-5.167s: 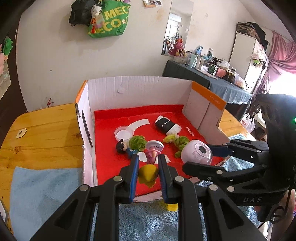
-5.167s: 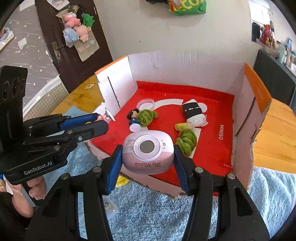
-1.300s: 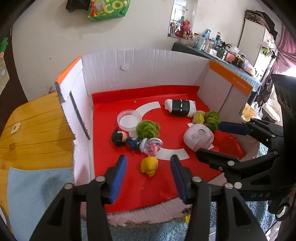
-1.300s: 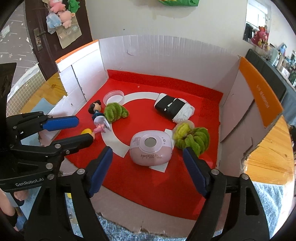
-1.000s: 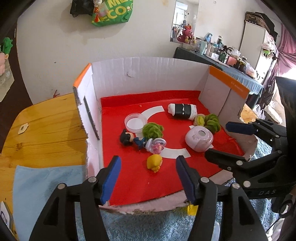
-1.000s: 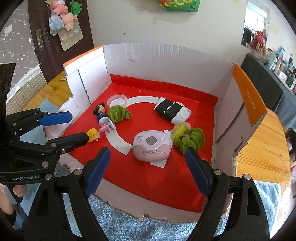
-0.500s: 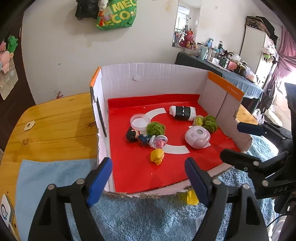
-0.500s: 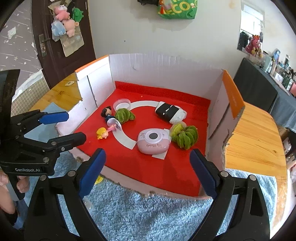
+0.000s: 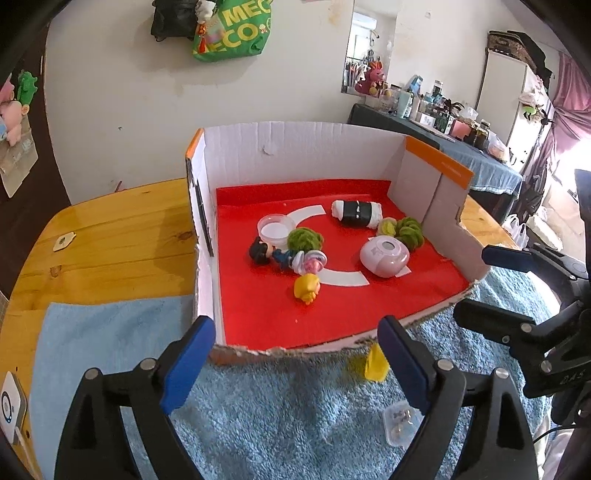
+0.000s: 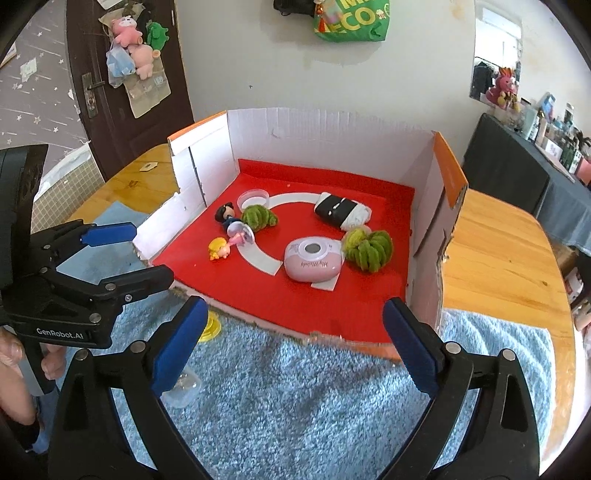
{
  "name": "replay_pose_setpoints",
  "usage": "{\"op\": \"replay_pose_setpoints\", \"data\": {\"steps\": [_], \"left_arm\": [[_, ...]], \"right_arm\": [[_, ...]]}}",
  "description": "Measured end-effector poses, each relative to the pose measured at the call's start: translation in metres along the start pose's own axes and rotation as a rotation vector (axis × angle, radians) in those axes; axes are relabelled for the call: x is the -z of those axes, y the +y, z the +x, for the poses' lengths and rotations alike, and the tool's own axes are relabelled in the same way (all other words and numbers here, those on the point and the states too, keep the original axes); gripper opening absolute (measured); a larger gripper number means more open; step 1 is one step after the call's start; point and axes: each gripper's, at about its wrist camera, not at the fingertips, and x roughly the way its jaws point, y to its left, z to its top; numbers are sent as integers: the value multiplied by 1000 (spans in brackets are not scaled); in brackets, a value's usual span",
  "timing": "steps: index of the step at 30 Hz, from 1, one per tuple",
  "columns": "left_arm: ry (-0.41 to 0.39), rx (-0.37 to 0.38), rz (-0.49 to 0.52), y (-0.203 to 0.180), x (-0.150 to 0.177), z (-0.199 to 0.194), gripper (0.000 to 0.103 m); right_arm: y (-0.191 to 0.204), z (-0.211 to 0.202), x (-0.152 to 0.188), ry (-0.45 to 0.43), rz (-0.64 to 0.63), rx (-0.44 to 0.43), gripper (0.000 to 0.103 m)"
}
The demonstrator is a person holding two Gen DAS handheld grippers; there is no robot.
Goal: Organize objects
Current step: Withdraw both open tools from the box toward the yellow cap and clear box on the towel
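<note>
The green cloth bag [image 9: 232, 31] hanging on the wall shows big pale letters, "MEC" on top and "ECO" under it. The round pink plastic gadget [image 10: 313, 259] in the box has "My Melody" in curly writing on its side. The black left tool [image 10: 147, 253] says "GenRobot.AI" in white letters. The black right tool [image 9: 480, 280] shows small letters that look like "DAS".
</note>
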Motion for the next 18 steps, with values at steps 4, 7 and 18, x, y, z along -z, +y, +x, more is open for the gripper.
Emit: {"op": "replay_pose_setpoints", "data": {"steps": [4,7,18], "left_arm": [[-1,5,1,-3,6,-5,96],[-3,6,4,-5,11,-8,98],[9,16,-5,-5,22,-14,98]], "right_arm": [[1,-1,6,8,1,-4,97],[2,-3,10,8,4,-3,98],[8,-5,25,30,-6,-10,99]]}}
